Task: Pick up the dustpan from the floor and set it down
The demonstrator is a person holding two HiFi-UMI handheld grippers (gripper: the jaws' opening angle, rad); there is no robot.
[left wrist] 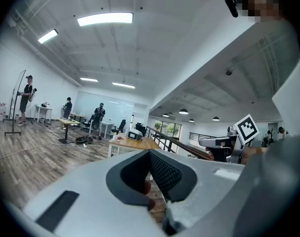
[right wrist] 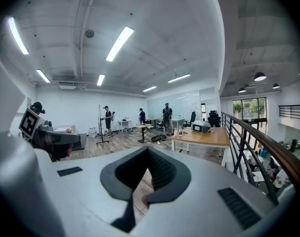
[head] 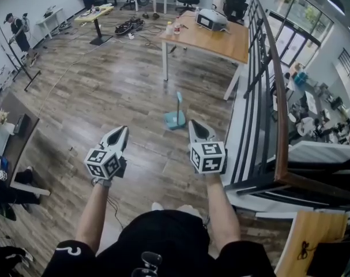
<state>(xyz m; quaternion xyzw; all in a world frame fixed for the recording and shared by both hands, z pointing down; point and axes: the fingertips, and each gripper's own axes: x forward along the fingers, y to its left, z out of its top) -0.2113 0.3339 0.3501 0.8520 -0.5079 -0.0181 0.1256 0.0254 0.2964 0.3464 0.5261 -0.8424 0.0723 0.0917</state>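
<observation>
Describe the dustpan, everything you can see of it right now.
The dustpan is light blue, plastic by its look: a low pan with a long handle standing upright from it. It rests on the wooden floor, ahead of the left gripper and right gripper, short of the table. Only the floor touches it. Finer detail is too small to tell.

Head view looks down; tool views share desk (head: 226, 42).

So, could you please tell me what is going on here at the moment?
A person carries two grippers. The left gripper and right gripper both have their fingers shut on nothing. The teal dustpan sits on the floor ahead of them, untouched, near a wooden table.
</observation>
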